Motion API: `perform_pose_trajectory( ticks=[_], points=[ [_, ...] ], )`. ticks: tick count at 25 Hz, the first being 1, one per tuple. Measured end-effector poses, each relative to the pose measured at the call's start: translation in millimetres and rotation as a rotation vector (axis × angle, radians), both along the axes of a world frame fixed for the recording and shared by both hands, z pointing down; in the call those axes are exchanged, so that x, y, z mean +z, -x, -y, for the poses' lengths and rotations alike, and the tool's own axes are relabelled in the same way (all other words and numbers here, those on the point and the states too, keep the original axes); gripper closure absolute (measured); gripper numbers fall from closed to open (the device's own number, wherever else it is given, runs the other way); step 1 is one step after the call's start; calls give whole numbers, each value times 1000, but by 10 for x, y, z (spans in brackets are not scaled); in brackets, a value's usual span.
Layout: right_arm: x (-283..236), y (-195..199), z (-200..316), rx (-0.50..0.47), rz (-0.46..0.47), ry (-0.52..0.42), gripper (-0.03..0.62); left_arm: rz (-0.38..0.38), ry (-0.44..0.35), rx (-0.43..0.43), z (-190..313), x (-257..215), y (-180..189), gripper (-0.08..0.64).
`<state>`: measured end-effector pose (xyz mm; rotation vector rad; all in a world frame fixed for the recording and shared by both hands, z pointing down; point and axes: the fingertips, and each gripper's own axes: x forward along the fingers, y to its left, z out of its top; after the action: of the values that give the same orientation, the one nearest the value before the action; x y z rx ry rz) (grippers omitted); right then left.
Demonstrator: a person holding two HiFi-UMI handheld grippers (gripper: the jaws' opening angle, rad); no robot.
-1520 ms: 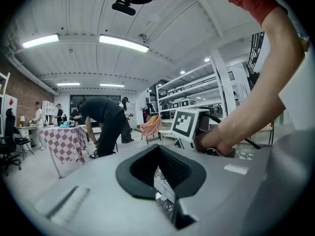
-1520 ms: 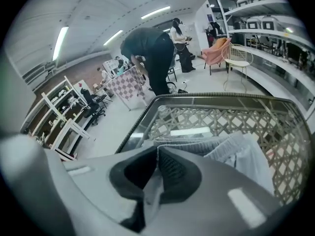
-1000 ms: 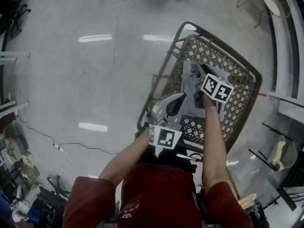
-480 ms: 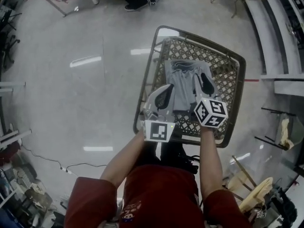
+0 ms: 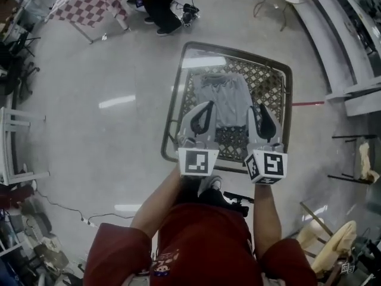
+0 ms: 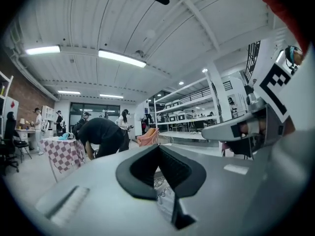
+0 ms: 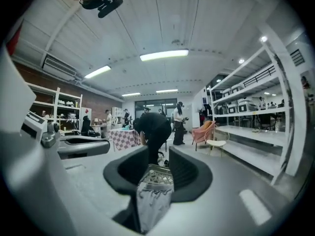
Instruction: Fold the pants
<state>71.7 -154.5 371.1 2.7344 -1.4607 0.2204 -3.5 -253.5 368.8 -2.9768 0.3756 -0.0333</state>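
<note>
Bright strip lights (image 6: pixel 120 58), glare streaks on glossy floor (image 5: pixel 116 102), fisheye warping, dark corners

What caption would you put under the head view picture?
Left gripper and right gripper hold grey pants up over a lattice basket.

**Grey pants held over the cart**

The pants (image 5: pixel 222 100) are light grey, soft cloth, spread out broad and mostly flat with a few creases. One side is pinched in the left gripper (image 5: pixel 206 106), the other bunched in the right gripper (image 5: pixel 256 107). The cloth stretches between them above the lattice cart (image 5: pixel 271 88).
</note>
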Motion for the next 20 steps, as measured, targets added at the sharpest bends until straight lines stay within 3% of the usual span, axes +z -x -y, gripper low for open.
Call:
perform_pose_trajectory(
  ticks=[4,9,16,20],
  points=[
    [-309,153,-610,0,-81,-34,472,-45,23,-52,-463,-350,258,554],
    [-554,387,-1115,8,-110,-65,472,-49,-1,-79,-925,-630,559,554],
    [-736,704,-1310,19,-132,-99,472,-69,1,-50,-1110,-779,781,554],
    [-801,844,-1345,24,-173,-76,479,-90,-51,4,-1262,-874,802,554]
  ],
)
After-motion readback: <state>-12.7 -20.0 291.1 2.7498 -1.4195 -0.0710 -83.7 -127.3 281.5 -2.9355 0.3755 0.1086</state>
